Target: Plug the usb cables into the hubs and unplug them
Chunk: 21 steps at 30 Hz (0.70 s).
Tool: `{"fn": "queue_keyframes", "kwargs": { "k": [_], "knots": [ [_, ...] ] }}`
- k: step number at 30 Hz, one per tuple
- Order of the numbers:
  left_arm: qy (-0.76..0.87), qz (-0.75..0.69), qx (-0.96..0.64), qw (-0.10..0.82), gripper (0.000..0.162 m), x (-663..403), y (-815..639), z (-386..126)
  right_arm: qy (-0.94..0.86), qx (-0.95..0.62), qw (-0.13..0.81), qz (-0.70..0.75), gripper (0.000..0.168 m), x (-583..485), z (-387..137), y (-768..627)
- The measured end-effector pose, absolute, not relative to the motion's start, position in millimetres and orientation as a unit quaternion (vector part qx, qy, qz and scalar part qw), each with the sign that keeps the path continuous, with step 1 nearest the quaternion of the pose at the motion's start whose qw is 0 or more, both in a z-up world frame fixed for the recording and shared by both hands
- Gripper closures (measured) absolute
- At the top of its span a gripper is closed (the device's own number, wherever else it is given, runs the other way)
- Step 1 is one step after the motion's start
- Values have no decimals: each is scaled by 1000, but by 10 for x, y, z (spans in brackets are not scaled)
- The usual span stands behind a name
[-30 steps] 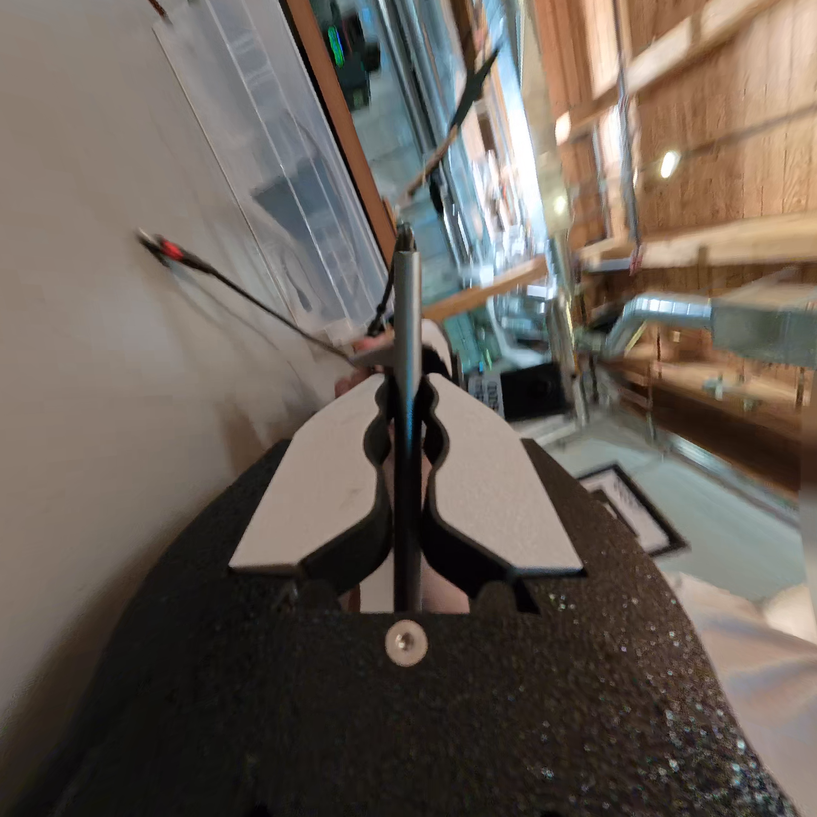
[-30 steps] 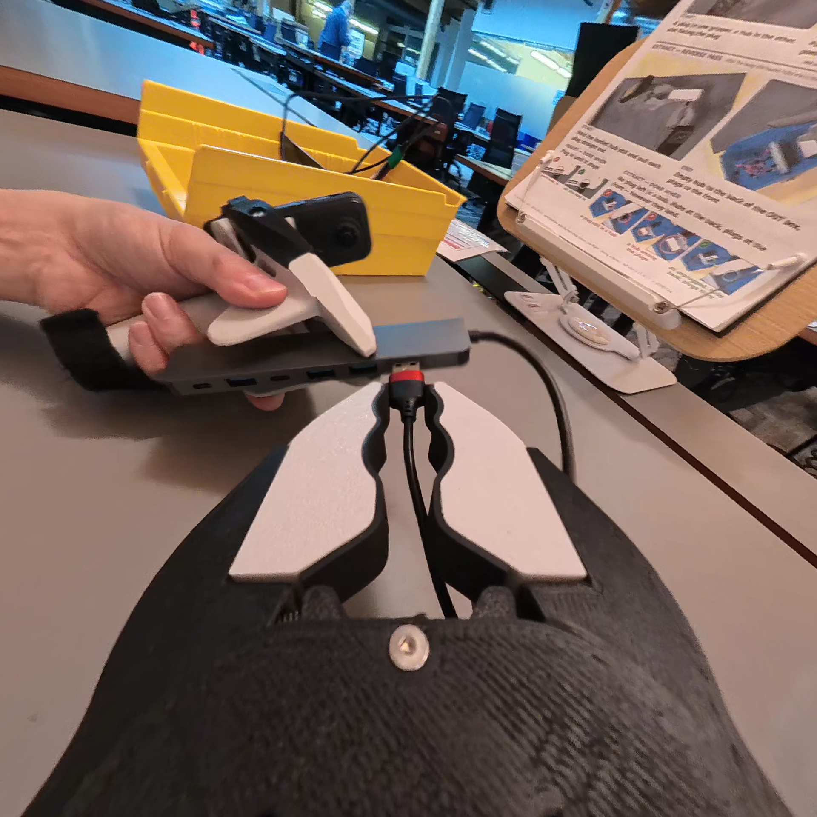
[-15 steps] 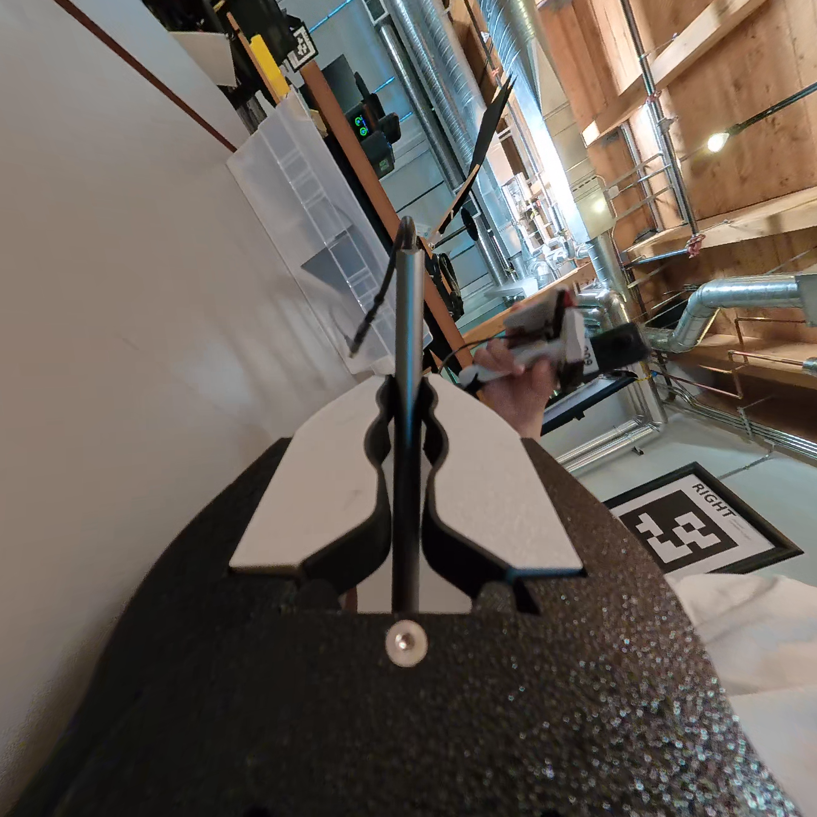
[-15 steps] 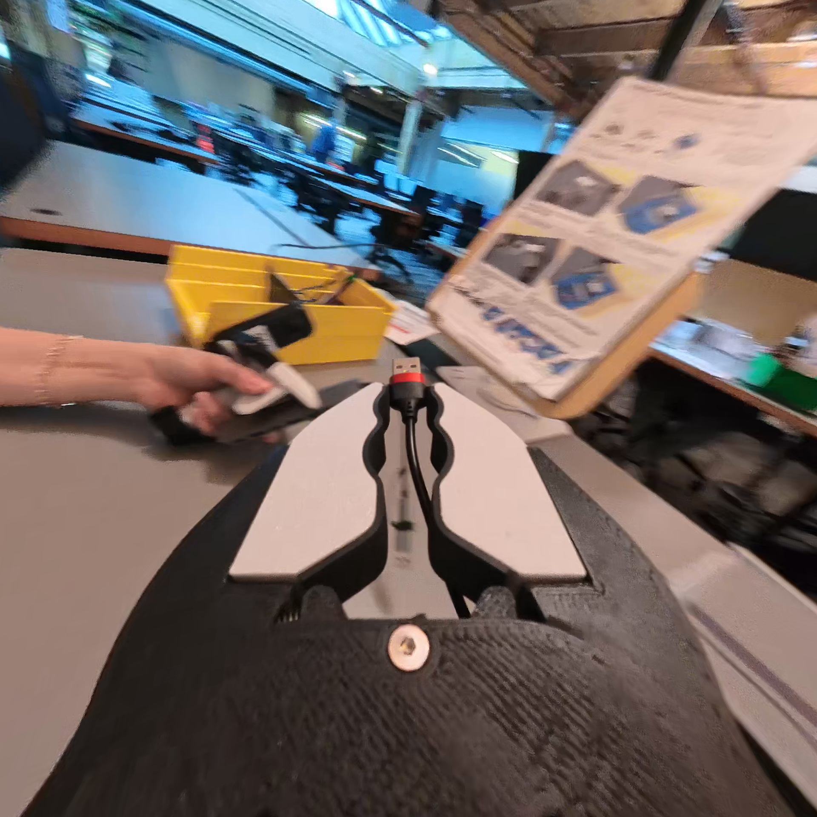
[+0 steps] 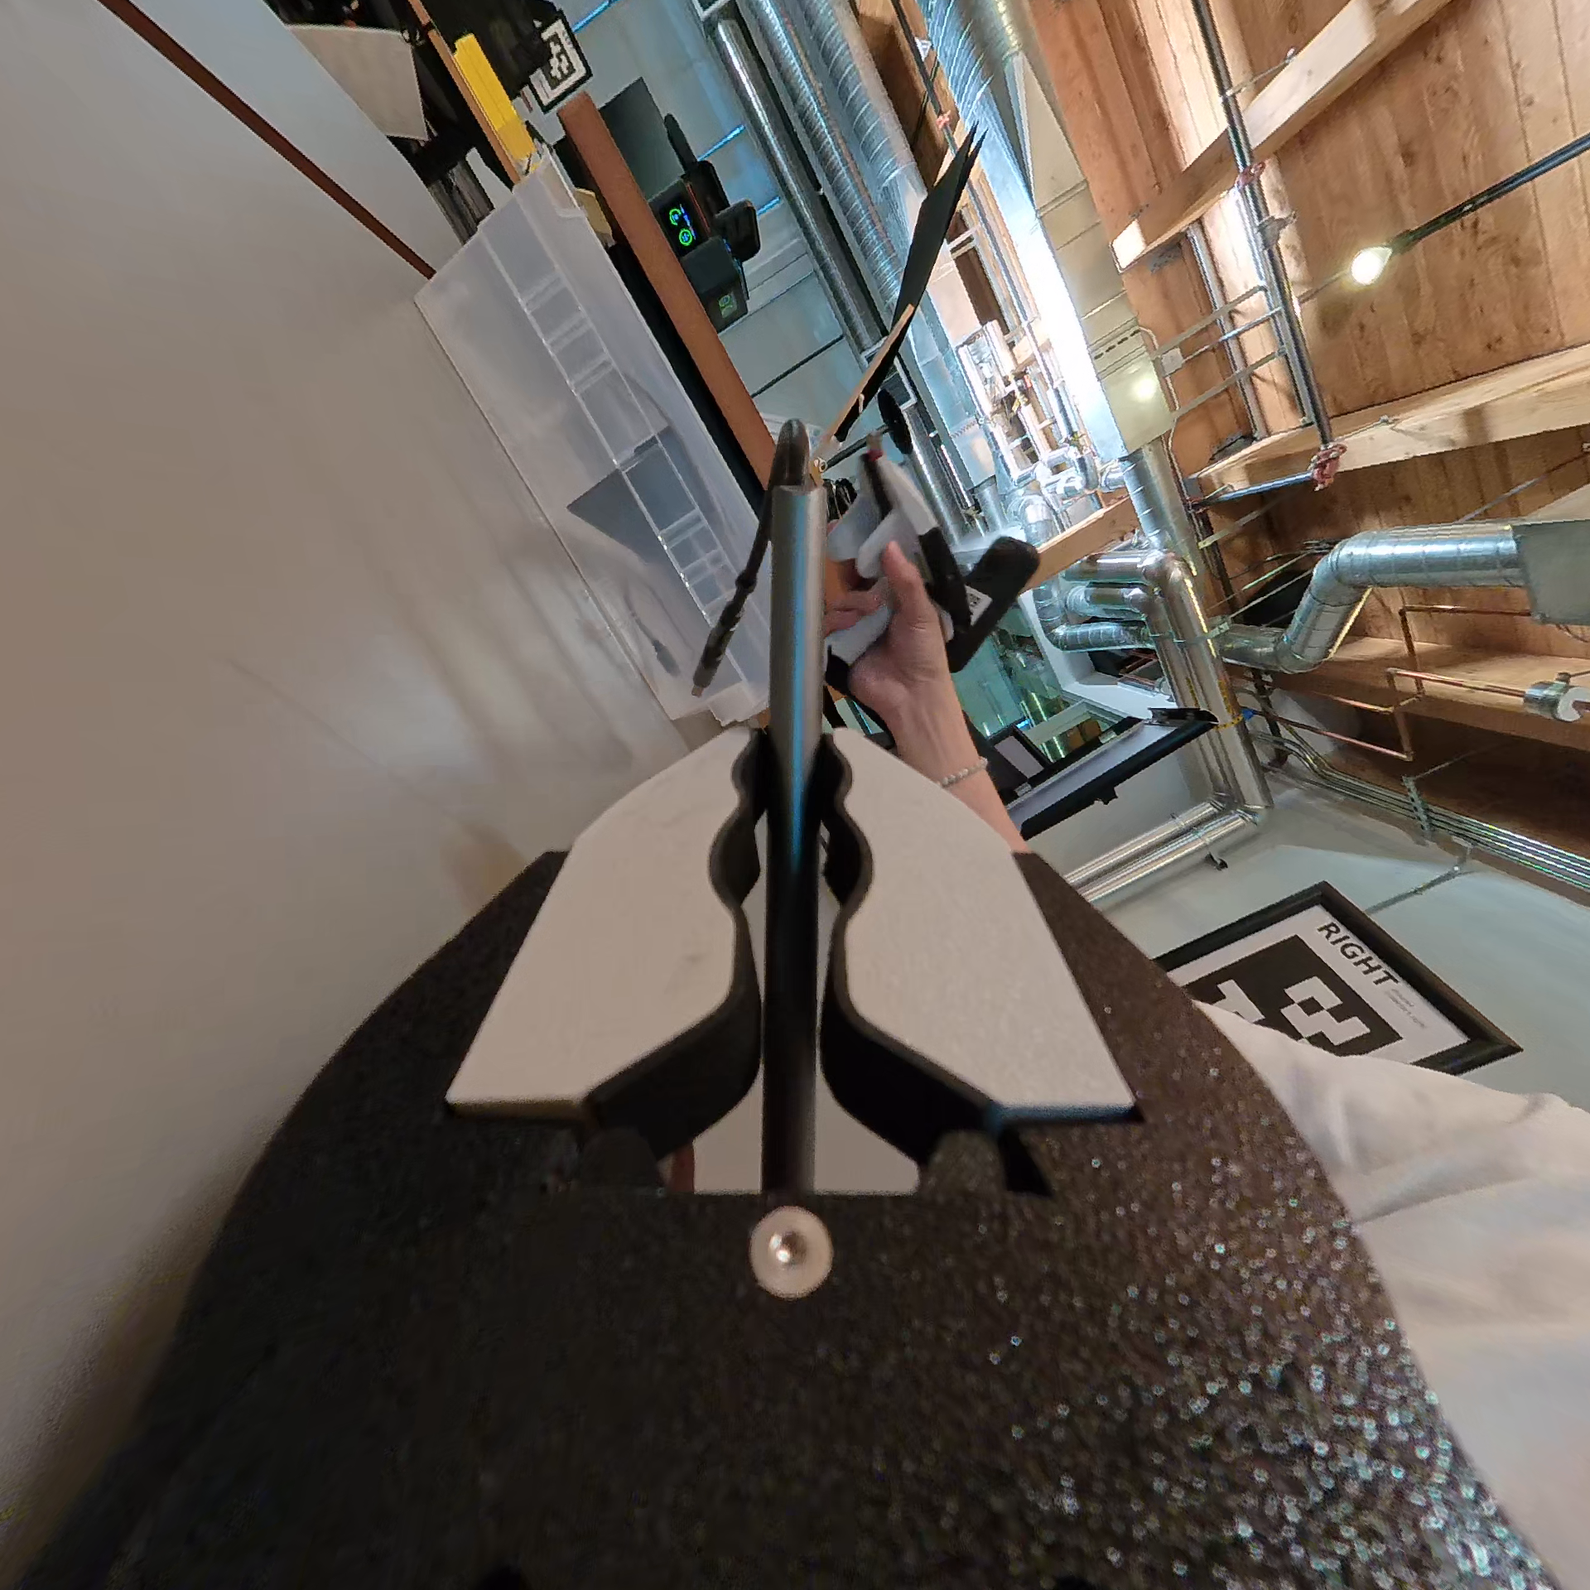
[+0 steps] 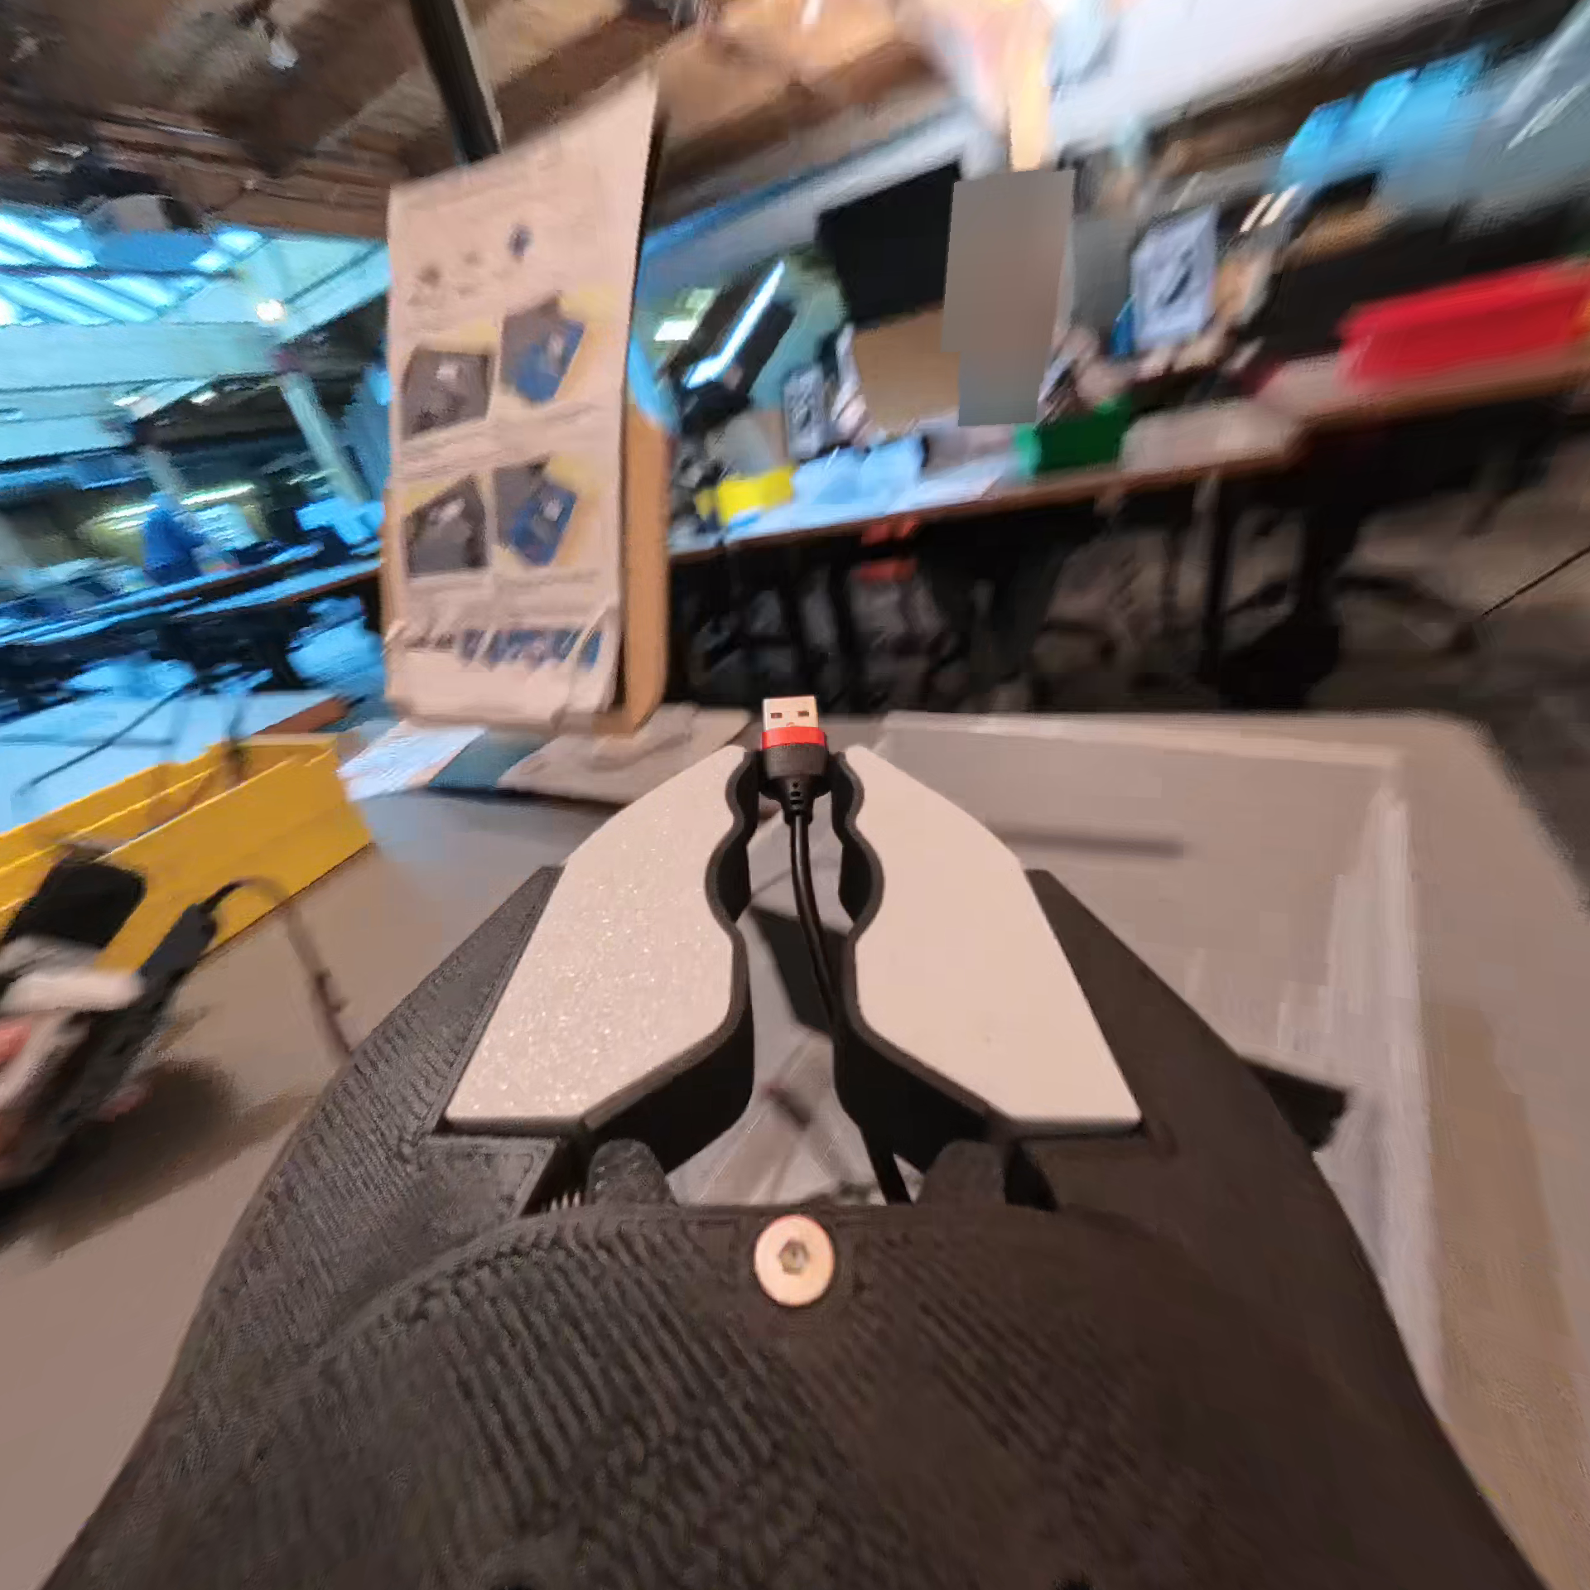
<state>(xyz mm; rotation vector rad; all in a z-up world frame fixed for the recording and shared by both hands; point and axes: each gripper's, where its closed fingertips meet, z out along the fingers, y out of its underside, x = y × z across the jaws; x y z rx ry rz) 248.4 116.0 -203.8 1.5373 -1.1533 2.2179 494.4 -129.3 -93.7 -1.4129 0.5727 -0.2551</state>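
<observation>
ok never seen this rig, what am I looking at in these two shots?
No robot arm: a person holds a two-finger gripper in each hand, each with a wide-angle camera looking along its fingers. The left wrist view is tipped sideways; the left gripper has its jaws shut on a thin grey USB hub, seen edge-on. Beyond it is the person's other hand with the other gripper. In the blurred right wrist view, the right gripper pinches a black USB cable with a red-collared plug, unplugged, above a grey bin. A yellow bin sits on the table.

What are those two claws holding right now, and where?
The left claw clamps the grey hub edge-on; the right claw pinches the USB cable behind its plug.
</observation>
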Motion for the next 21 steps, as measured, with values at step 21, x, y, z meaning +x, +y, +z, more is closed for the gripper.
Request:
{"fn": "queue_keyframes", "kwargs": {
  "k": [21],
  "knots": [
    [-414,743,514,113,153,2463,1066,-2054,102,-799,587,77,146,2800,-1509,91]
  ]
}}
